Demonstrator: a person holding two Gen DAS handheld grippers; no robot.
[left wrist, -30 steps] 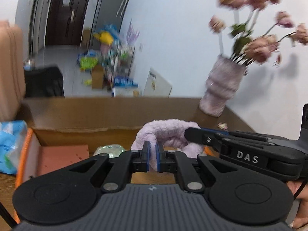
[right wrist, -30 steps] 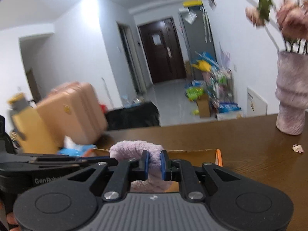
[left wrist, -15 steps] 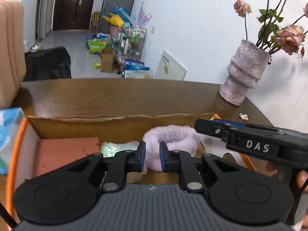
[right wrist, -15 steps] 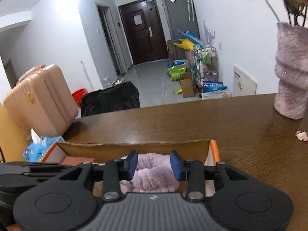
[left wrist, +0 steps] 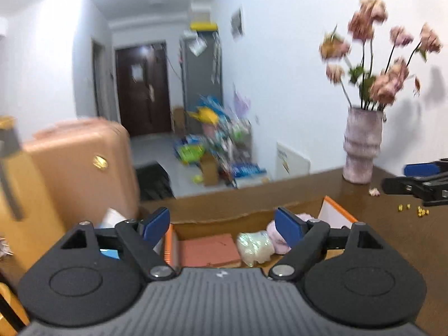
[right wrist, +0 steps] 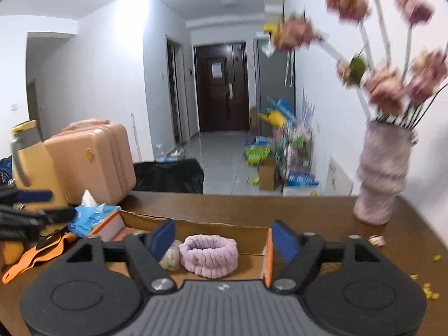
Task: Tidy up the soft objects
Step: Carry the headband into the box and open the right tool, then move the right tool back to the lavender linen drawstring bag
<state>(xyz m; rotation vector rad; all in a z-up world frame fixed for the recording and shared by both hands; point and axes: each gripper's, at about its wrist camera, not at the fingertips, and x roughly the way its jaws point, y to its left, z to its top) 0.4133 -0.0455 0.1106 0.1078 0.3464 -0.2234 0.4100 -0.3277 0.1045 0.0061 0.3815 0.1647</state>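
Release step done, by the look of it. Left gripper (left wrist: 222, 224) and right gripper (right wrist: 223, 236): fingers just spread wide, nothing between them. Purple headband (right wrist: 208, 254) lies in cardboard box (right wrist: 196, 225), toward its right wall. Next: find another soft item on the surface.

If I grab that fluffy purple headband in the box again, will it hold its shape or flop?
The purple headband looks plush and ribbed, so it would probably squash between the pads and sag. It sits as a loop in the cardboard box, so it seems light and unlikely to roll. Its fuzzy surface should not be slippery.
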